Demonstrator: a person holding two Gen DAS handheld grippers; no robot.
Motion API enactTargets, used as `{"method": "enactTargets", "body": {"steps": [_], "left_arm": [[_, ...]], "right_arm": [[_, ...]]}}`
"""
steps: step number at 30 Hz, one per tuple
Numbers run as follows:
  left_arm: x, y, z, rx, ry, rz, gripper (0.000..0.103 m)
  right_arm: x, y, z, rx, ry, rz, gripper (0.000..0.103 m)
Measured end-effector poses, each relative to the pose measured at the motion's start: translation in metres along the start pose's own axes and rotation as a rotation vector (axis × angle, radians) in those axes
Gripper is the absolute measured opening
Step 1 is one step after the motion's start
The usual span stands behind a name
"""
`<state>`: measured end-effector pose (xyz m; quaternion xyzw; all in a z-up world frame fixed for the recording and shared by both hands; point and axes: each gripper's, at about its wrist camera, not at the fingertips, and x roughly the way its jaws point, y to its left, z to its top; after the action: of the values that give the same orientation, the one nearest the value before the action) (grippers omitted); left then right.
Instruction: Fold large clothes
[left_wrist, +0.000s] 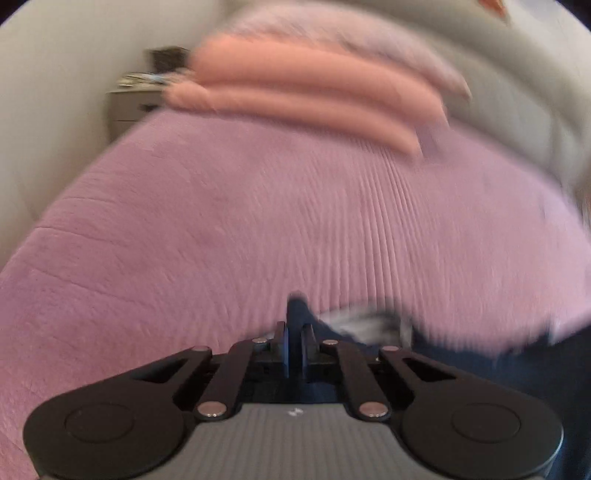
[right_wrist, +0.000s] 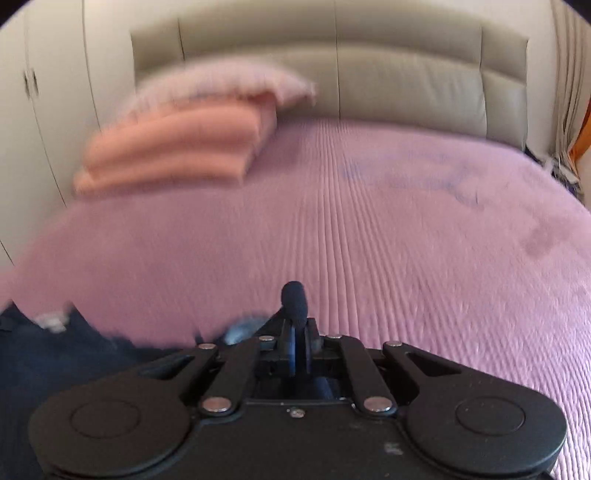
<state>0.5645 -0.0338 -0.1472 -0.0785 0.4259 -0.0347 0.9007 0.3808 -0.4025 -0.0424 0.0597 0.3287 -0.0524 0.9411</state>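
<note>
Across the bed, a pink ribbed bedspread (right_wrist: 369, 229) lies under a salmon folded blanket (right_wrist: 173, 155) near the headboard (right_wrist: 388, 77). At the near edge, each hand-held gripper, left (left_wrist: 294, 343) and right (right_wrist: 298, 343), pinches the dark blue garment (right_wrist: 55, 362).

dark garment (left_wrist: 517, 369) mostly cut off by frame edges, folded pink blankets (left_wrist: 295, 85) motion-blurred, nightstand clutter (left_wrist: 147, 79) indistinct
</note>
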Motion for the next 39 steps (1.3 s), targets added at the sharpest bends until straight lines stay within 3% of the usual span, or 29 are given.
{"method": "enactTargets", "body": {"steps": [1, 3, 5, 6, 7, 9, 10, 11, 12, 13, 15, 16, 17, 20, 21, 22, 23, 24, 26, 27, 28, 31, 32, 33, 34, 35, 36, 37, 39], "left_arm": [[0.002, 0.001, 0.011, -0.018, -0.018, 0.026, 0.000], [0.016, -0.002, 0.029, 0.000, -0.043, 0.116, 0.000], [0.035, -0.003, 0.037, 0.019, -0.005, 0.191, 0.004], [0.041, -0.002, 0.037, 0.027, 0.022, 0.221, 0.007], [0.043, -0.002, 0.035, 0.029, 0.047, 0.219, 0.010], [0.041, 0.005, 0.028, 0.014, 0.105, 0.129, 0.028], [0.039, 0.009, 0.024, 0.010, 0.135, 0.054, 0.051], [0.039, 0.011, 0.018, 0.017, 0.176, -0.019, 0.083], [0.040, 0.012, 0.014, 0.026, 0.200, -0.050, 0.094], [0.041, 0.014, 0.009, 0.040, 0.213, -0.073, 0.099], [0.050, 0.012, 0.001, 0.070, 0.256, -0.083, 0.098], [0.059, 0.011, -0.001, 0.077, 0.288, -0.069, 0.091], [0.066, 0.008, -0.006, 0.087, 0.309, -0.042, 0.067], [0.069, -0.008, -0.018, 0.133, 0.219, 0.054, 0.024], [0.064, -0.016, -0.019, 0.140, 0.189, 0.067, 0.020], [0.058, -0.023, -0.019, 0.142, 0.154, 0.086, 0.019], [0.050, -0.027, -0.017, 0.144, 0.114, 0.104, 0.017], [0.042, -0.029, -0.016, 0.141, 0.080, 0.126, 0.015], [0.040, -0.023, -0.009, 0.103, 0.025, 0.199, 0.000], [0.049, -0.018, -0.004, 0.090, 0.024, 0.276, 0.000], [0.056, -0.011, -0.003, 0.075, 0.041, 0.343, 0.000], [0.072, 0.017, -0.001, 0.000, 0.146, 0.366, 0.001], [0.065, 0.022, -0.001, -0.004, 0.147, 0.316, 0.007], [0.057, 0.022, 0.001, 0.003, 0.154, 0.253, 0.010], [0.047, 0.018, 0.001, 0.024, 0.167, 0.201, 0.024], [0.039, 0.015, 0.001, 0.056, 0.190, 0.164, 0.047], [0.028, 0.006, -0.001, 0.089, 0.213, 0.137, 0.063], [0.014, -0.004, -0.004, 0.116, 0.231, 0.112, 0.088], [-0.016, -0.028, -0.015, 0.147, 0.212, 0.059, 0.094]], "right_arm": [[0.005, -0.007, 0.006, 0.019, 0.003, -0.008, 0.006], [0.023, -0.013, 0.013, 0.010, 0.017, -0.048, 0.006], [0.053, -0.016, 0.012, 0.005, 0.128, -0.094, 0.009], [0.065, -0.020, 0.009, 0.013, 0.198, -0.108, 0.017], [0.076, -0.022, 0.006, 0.011, 0.261, -0.132, 0.039], [0.069, -0.027, -0.002, 0.031, 0.251, -0.142, 0.069], [0.059, -0.032, -0.005, 0.058, 0.228, -0.115, 0.076], [0.050, -0.038, -0.011, 0.096, 0.214, -0.079, 0.080], [0.040, -0.045, -0.017, 0.137, 0.219, -0.030, 0.080], [0.035, -0.050, -0.022, 0.162, 0.249, 0.003, 0.080], [0.023, -0.053, -0.037, 0.172, 0.332, 0.036, 0.080], [0.016, -0.053, -0.047, 0.157, 0.364, 0.046, 0.080], [0.009, -0.050, -0.055, 0.136, 0.385, 0.053, 0.080], [-0.005, -0.047, -0.083, 0.123, 0.460, 0.081, 0.080], [-0.007, -0.047, -0.089, 0.145, 0.494, 0.114, 0.076], [-0.013, -0.048, -0.092, 0.162, 0.488, 0.143, 0.061], [-0.024, -0.047, -0.091, 0.159, 0.440, 0.141, 0.023], [-0.034, -0.045, -0.087, 0.134, 0.399, 0.107, 0.011], [-0.052, -0.043, -0.078, 0.124, 0.326, 0.098, 0.010], [-0.049, -0.043, -0.076, 0.130, 0.329, 0.088, 0.009], [-0.042, -0.045, -0.080, 0.121, 0.357, 0.068, 0.009], [-0.010, -0.046, -0.100, 0.129, 0.486, 0.003, 0.016], [-0.008, -0.048, -0.098, 0.159, 0.483, -0.005, 0.026], [-0.007, -0.048, -0.092, 0.179, 0.488, -0.027, 0.053], [-0.010, -0.046, -0.084, 0.185, 0.489, -0.084, 0.069], [-0.015, -0.044, -0.076, 0.178, 0.467, -0.146, 0.082], [-0.023, -0.042, -0.068, 0.173, 0.435, -0.177, 0.082], [-0.033, -0.036, -0.058, 0.176, 0.399, -0.168, 0.082], [-0.047, -0.018, -0.049, 0.186, 0.370, -0.106, 0.086]]}}
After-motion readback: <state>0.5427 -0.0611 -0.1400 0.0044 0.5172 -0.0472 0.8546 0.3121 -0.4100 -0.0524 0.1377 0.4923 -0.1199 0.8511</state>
